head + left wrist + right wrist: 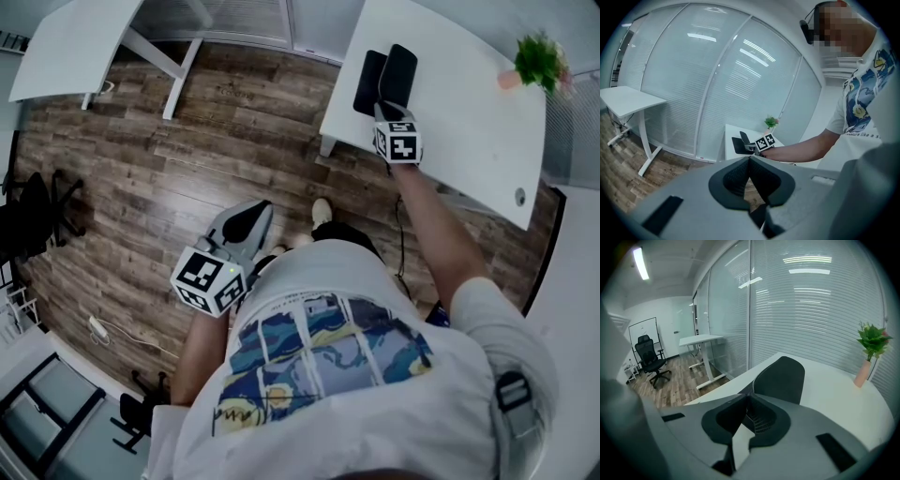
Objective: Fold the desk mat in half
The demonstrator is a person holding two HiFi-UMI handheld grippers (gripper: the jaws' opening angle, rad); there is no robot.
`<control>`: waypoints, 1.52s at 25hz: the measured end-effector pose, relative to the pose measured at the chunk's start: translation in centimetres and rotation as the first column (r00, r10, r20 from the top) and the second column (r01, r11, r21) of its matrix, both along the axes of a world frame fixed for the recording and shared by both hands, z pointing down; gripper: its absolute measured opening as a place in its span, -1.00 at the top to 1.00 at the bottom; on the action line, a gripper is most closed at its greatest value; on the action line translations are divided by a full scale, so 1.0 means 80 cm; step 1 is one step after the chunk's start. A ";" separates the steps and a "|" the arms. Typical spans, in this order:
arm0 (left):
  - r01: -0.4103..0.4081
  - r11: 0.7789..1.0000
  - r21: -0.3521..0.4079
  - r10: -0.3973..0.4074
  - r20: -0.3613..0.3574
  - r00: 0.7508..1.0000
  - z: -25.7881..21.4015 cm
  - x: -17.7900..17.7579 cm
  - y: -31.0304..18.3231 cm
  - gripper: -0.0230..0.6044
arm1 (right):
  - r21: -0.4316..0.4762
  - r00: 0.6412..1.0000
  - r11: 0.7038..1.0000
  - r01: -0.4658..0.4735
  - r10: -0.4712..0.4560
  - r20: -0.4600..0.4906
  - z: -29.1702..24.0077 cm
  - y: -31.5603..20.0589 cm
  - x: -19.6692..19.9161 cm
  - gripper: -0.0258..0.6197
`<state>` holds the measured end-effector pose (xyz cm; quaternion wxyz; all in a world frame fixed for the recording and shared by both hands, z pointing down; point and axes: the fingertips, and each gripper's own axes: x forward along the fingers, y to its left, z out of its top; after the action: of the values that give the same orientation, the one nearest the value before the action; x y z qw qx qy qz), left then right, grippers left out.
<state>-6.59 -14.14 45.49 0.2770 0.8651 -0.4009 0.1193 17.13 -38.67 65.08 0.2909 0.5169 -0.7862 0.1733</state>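
One fold in hand: right hand-held gripper pinches the raised desk mat edge, left hand-held gripper pressed together, empty; next probably lay it across, edges aligned.

Dark wood-plank floor under glass walls with lowered blinds; a white tabletop carrying a small potted plant; a second white desk; black office chair, whiteboard, ceiling strip light lit

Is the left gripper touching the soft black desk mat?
No, the left gripper hangs over the brown wooden floor, well away from the black desk mat at the white table.
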 end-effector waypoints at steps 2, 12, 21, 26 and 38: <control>0.008 1.000 -0.004 -0.008 0.002 1.000 0.001 -0.003 0.001 0.92 | -0.013 1.000 1.000 0.012 -0.012 -0.004 0.009 -0.001 -0.007 0.86; 0.027 0.999 -0.026 -0.027 0.015 1.000 0.003 -0.012 -0.003 0.92 | -0.070 0.999 0.996 0.050 -0.050 -0.011 0.042 -0.004 -0.037 0.85; 0.025 0.999 -0.031 -0.024 0.019 1.000 0.009 -0.016 -0.008 0.92 | -0.089 0.998 0.994 0.063 -0.064 -0.011 0.056 -0.006 -0.050 0.84; 0.025 0.999 -0.023 -0.024 0.021 0.999 0.005 -0.018 -0.008 0.92 | -0.084 0.997 0.994 0.074 -0.075 -0.014 0.055 -0.004 -0.052 0.83; -0.001 1.000 -0.025 0.002 0.025 1.000 0.004 -0.031 0.003 0.92 | -0.080 0.995 0.992 0.096 -0.095 0.024 0.039 0.010 -0.067 0.71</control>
<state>-9.07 -13.91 45.82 0.2826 0.8603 -0.4021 0.1355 11.77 -37.85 68.21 0.3118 0.4647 -0.8052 0.1964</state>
